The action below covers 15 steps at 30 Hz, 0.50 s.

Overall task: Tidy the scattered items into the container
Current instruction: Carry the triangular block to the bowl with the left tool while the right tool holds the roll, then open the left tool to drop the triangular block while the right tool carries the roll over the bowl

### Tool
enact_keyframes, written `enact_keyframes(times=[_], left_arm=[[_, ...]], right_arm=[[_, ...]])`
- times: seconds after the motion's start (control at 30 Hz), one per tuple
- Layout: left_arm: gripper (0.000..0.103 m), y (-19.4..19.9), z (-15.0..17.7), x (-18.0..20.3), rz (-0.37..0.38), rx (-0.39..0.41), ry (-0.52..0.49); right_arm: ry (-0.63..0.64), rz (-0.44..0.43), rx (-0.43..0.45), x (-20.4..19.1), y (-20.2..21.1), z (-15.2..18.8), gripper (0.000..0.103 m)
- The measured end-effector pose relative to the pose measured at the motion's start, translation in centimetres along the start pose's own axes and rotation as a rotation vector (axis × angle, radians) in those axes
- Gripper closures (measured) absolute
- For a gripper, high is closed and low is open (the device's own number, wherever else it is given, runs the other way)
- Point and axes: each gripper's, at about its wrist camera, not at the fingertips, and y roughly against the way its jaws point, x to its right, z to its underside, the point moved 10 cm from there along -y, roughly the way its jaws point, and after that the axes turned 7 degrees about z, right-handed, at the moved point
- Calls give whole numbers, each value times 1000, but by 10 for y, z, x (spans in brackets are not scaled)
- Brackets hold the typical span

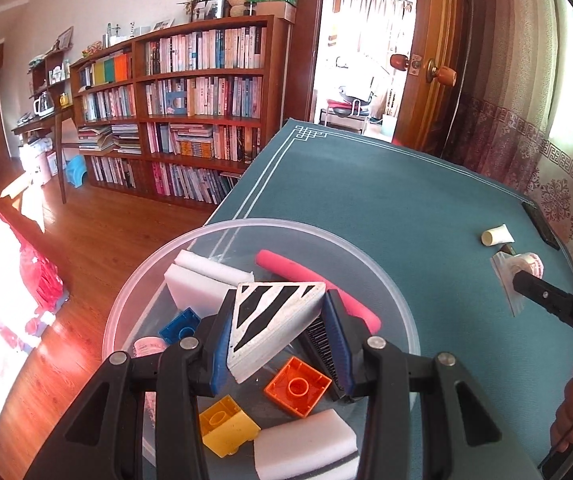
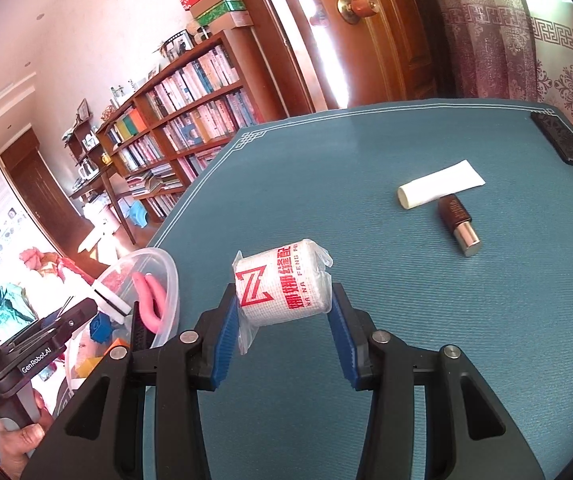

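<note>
A teal mat with a white line border covers the worktop (image 2: 366, 184). At its left edge sits the clear round container (image 1: 126, 308), directly beneath the left tongs (image 1: 276, 332), which grip a white wedge with black stripes (image 1: 270, 320) over the bowl. Under and around them lie white foam blocks (image 1: 198, 280), a pink roll (image 1: 310, 276), a black comb (image 1: 320, 340), and blue, orange (image 1: 298, 386) and yellow bricks.

The right tongs (image 2: 282, 320) stand half-wide around a white thread spool (image 2: 282, 284) in clear wrap with red print; its wrap touches the left pad, and whether it is lifted I cannot tell. Ahead and to the right of them lie a white tube (image 2: 438, 188) across a brown bottle (image 2: 458, 224), with a black slab (image 2: 562, 144) beyond at the far edge.

Left of both tongs a full wooden bookshelf (image 1: 174, 112) lines the wall over a wood floor; ahead is an open door, with a patterned curtain to the right.
</note>
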Motion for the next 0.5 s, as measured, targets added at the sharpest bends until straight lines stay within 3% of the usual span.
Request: enact_keyframes(times=[0.5], left_arm=[[57, -2, 4, -11, 19, -3, 15]], right_arm=[[72, -67, -28, -72, -6, 13, 56]])
